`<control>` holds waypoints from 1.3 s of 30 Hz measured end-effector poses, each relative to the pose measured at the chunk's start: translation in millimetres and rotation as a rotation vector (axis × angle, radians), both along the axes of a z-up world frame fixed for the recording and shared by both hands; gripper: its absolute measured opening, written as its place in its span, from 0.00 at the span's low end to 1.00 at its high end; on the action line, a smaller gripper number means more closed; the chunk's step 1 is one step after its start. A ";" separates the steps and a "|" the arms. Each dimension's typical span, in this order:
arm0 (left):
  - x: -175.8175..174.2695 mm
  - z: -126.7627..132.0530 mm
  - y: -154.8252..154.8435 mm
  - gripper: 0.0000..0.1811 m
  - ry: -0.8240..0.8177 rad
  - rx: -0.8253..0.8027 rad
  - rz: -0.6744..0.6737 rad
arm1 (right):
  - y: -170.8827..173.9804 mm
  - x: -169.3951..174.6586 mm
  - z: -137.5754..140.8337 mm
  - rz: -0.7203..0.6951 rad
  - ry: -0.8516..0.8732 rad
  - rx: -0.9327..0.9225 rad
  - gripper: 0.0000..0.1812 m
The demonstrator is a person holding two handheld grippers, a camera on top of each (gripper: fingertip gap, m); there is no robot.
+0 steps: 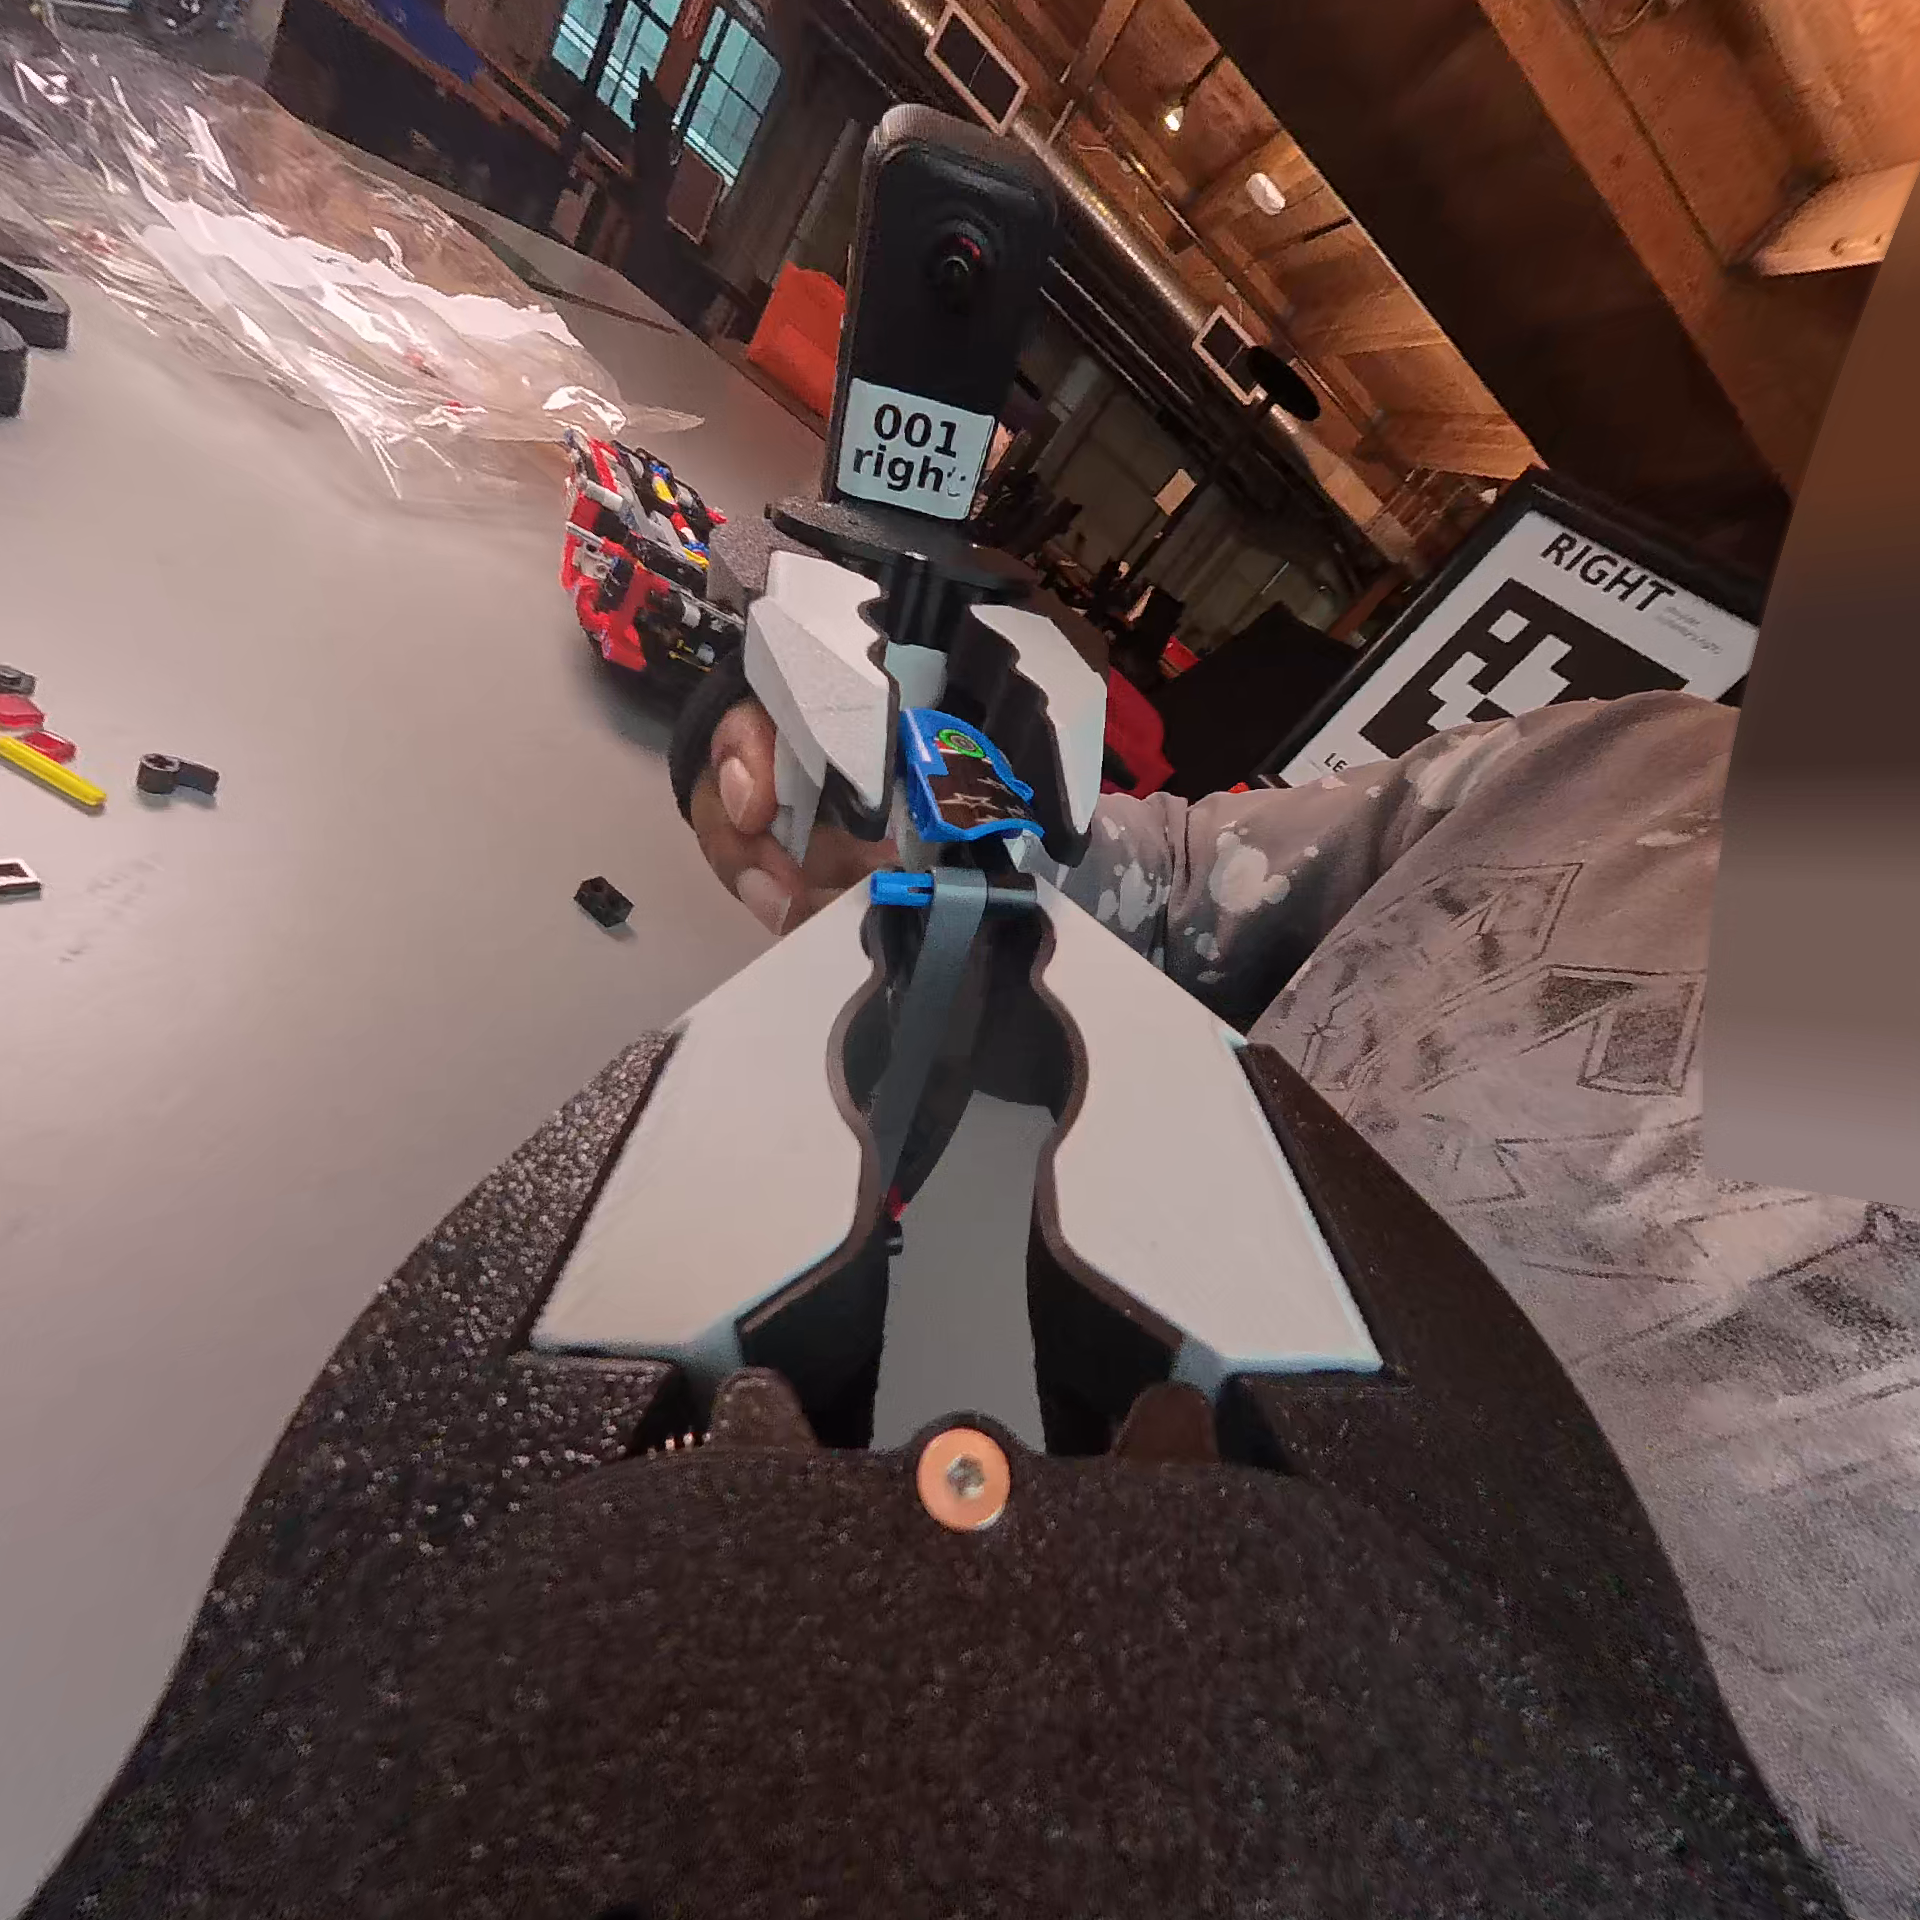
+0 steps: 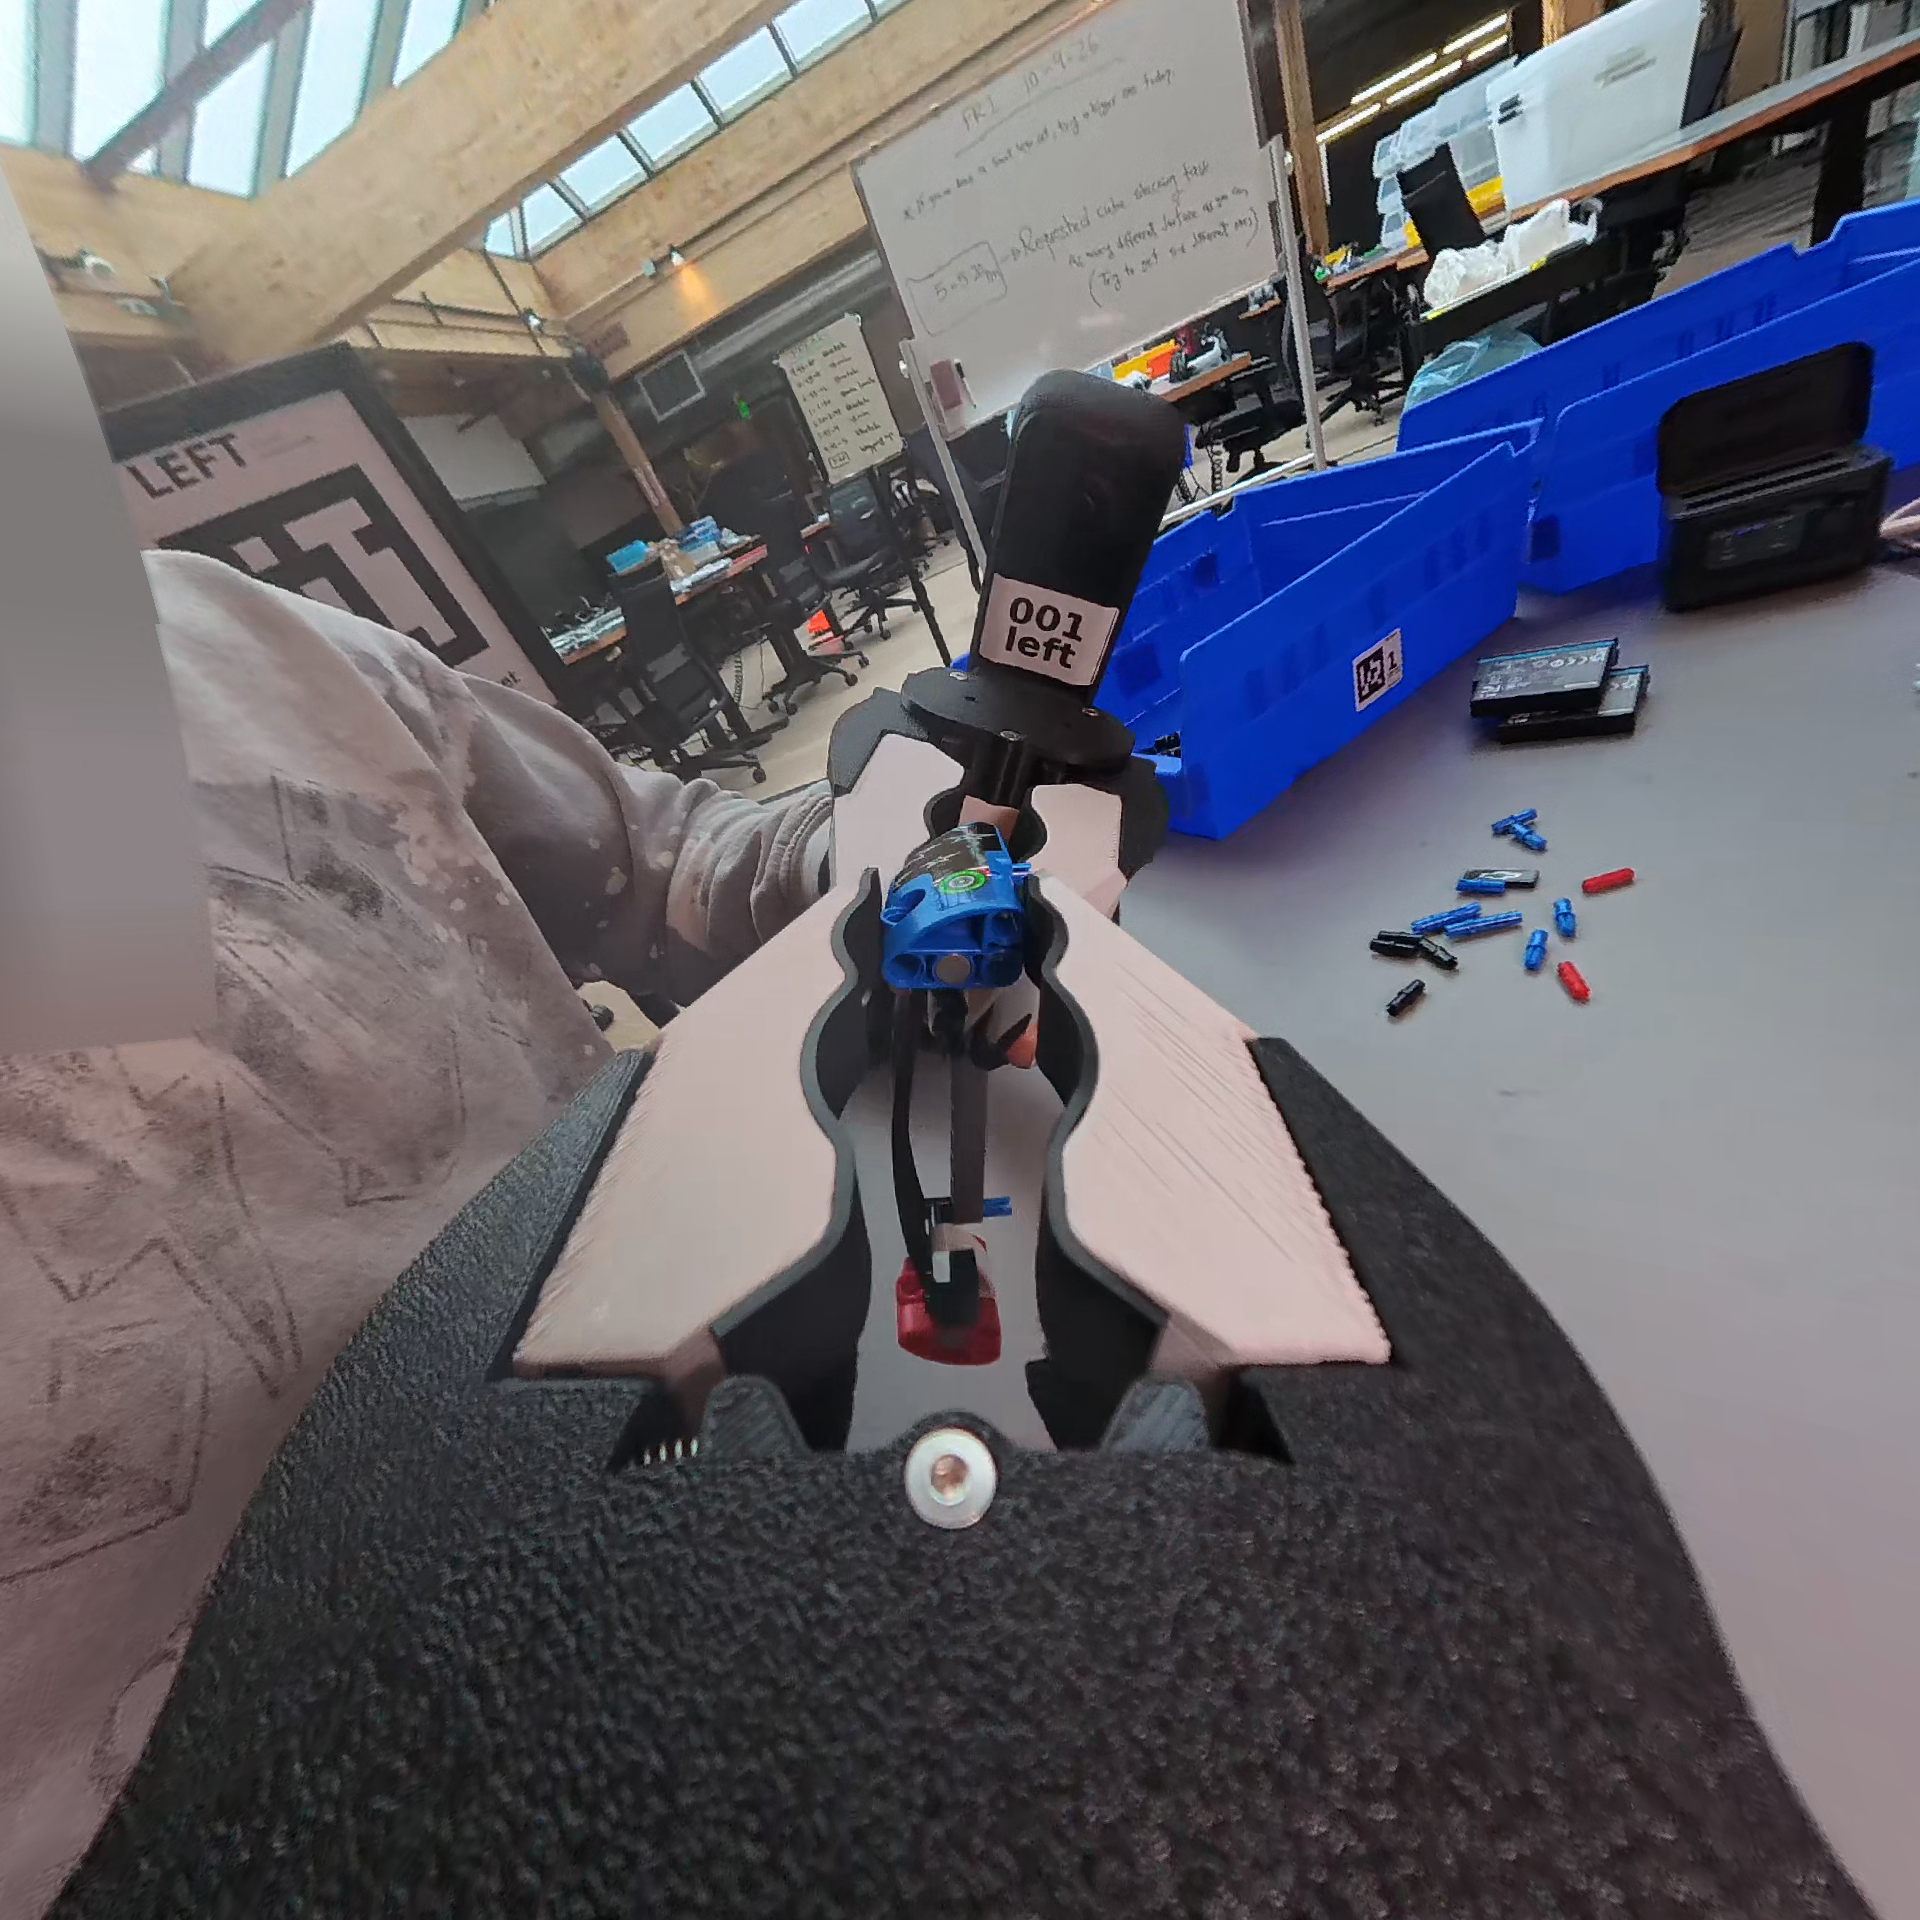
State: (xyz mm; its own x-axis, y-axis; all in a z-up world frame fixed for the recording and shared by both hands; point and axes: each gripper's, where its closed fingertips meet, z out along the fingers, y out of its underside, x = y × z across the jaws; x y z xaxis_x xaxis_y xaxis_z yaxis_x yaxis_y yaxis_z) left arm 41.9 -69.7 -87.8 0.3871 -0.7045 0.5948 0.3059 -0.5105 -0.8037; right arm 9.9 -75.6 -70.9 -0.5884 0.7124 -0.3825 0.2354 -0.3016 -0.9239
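Left gripper (image 1: 951, 904) – fingers closed together on the upper end of a long grey beam (image 1: 940, 997), which runs back between them toward the camera. A blue pin (image 1: 899, 886) sticks out sideways from the beam at the fingertips.

Right gripper (image 2: 951, 935) – clenched on a blue block (image 2: 951, 930) with a sticker-covered curved panel on top. From the left wrist view the same block (image 1: 961, 774) sits between the far gripper's white fingers, just above the tip of the beam; whether block and beam are joined cannot be told. Below the block in the right wrist view, a grey strip and a black cable hang down to a small red piece (image 2: 948, 1320).

The two grippers face each other tip to tip, held above a grey table (image 1: 312, 1039).

Hand (image 1: 748, 821) – wraps the handle of the right gripper; a pale patterned sleeve (image 1: 1455, 935) follows behind.

On the table, left wrist view: a red toy vehicle (image 1: 644, 561) partly built, crumpled clear plastic bags (image 1: 312, 301), a yellow rod (image 1: 52, 774), a few loose black pieces (image 1: 177, 774).

On the table, right wrist view: scattered blue, red and black pins (image 2: 1486, 925), blue plastic bins (image 2: 1351, 623), two flat black packs (image 2: 1558, 686), an open black case (image 2: 1766, 499).

Behind – a whiteboard (image 2: 1070, 197) and framed marker boards (image 1: 1538, 644).
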 end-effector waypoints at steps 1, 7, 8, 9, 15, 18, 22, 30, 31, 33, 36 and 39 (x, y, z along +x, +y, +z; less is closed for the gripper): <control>0.7 2.8 1.6 0.09 -0.004 0.004 0.001 | 1.7 1.4 2.9 0.001 0.013 0.003 0.15; 10.5 13.7 6.5 0.07 0.017 0.064 0.016 | 6.6 16.8 13.3 0.042 0.081 0.000 0.14; 11.4 13.4 6.7 0.07 0.026 0.068 0.017 | 6.8 18.4 12.7 0.045 0.084 0.003 0.14; 11.2 13.5 6.9 0.07 0.029 0.072 0.021 | 7.0 18.9 12.6 0.041 0.091 0.001 0.14; 10.7 13.1 7.6 0.07 0.024 0.079 0.046 | 8.6 23.4 10.2 0.031 0.106 -0.005 0.14; 11.4 10.2 6.2 0.07 0.042 0.081 0.043 | 6.8 26.1 6.0 0.032 0.102 0.011 0.13; 12.2 7.0 5.9 0.07 0.055 0.073 0.037 | 7.3 28.5 1.7 0.034 0.093 0.028 0.14; 4.9 6.1 2.4 0.07 -0.007 0.038 0.017 | 30.4 41.3 2.1 0.001 0.116 -0.032 0.00; -12.2 18.8 3.1 0.06 -0.097 0.049 0.058 | 49.5 45.9 2.1 -0.062 0.120 -0.036 0.00; -35.4 15.6 9.8 0.06 -0.081 0.038 0.148 | 46.7 47.5 2.3 -0.096 0.140 0.004 0.00; -26.3 5.4 12.7 0.07 -0.062 -0.016 0.118 | 44.1 33.6 1.2 -0.136 0.119 0.079 0.09; -23.4 2.1 15.9 0.08 -0.076 -0.059 0.104 | 35.0 22.5 0.3 -0.156 0.107 0.161 0.23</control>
State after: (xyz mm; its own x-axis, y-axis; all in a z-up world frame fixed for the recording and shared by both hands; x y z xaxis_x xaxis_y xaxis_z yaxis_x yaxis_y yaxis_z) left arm 18.5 -53.8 -85.7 0.4083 -0.6263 0.6641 0.4183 -0.5183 -0.7459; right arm 32.4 -40.6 -70.6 -0.4980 0.8442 -0.1983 0.0956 -0.1739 -0.9801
